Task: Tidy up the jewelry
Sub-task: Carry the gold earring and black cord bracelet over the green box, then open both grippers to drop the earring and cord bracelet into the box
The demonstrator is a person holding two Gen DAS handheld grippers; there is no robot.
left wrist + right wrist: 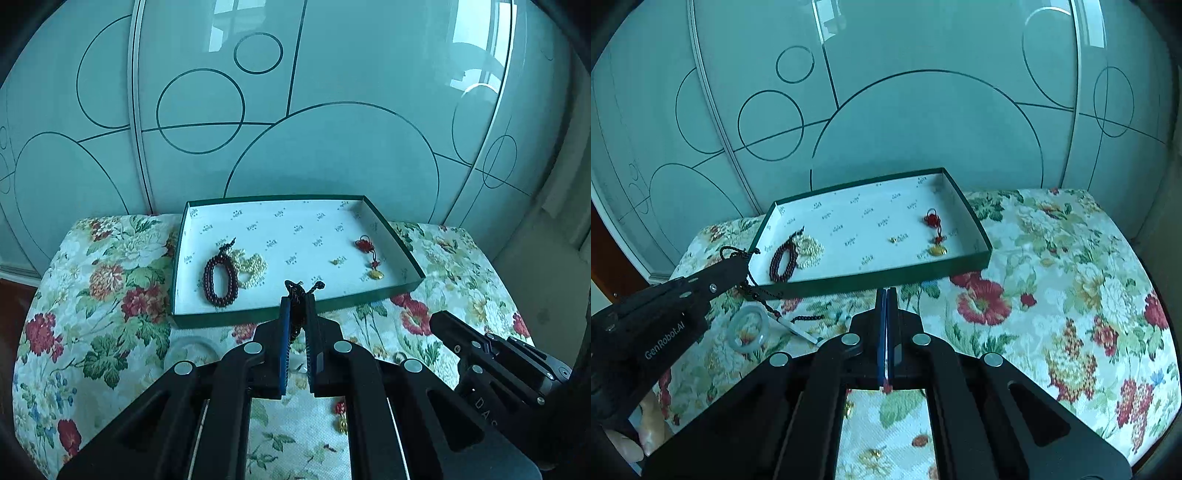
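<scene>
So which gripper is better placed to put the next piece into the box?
Left. The left gripper already grips the dark corded necklace at the green box edge; the right gripper is shut and empty.

A shallow green box [295, 312] with a white printed lining sits on floral cloth, holding a dark red bead loop [220, 278] overlapping a pale bead pile [251, 267], a tiny gold piece [336, 261] and a red-knotted gold charm [372, 258]. A black cord [759, 291], pinched at one end, trails down past the box's near corner to a white, seemingly bar-shaped pendant [798, 328] beside a pale jade bangle [747, 329].

floral cloth [1052, 266] | teal glass doors [332, 110], circle pattern
</scene>
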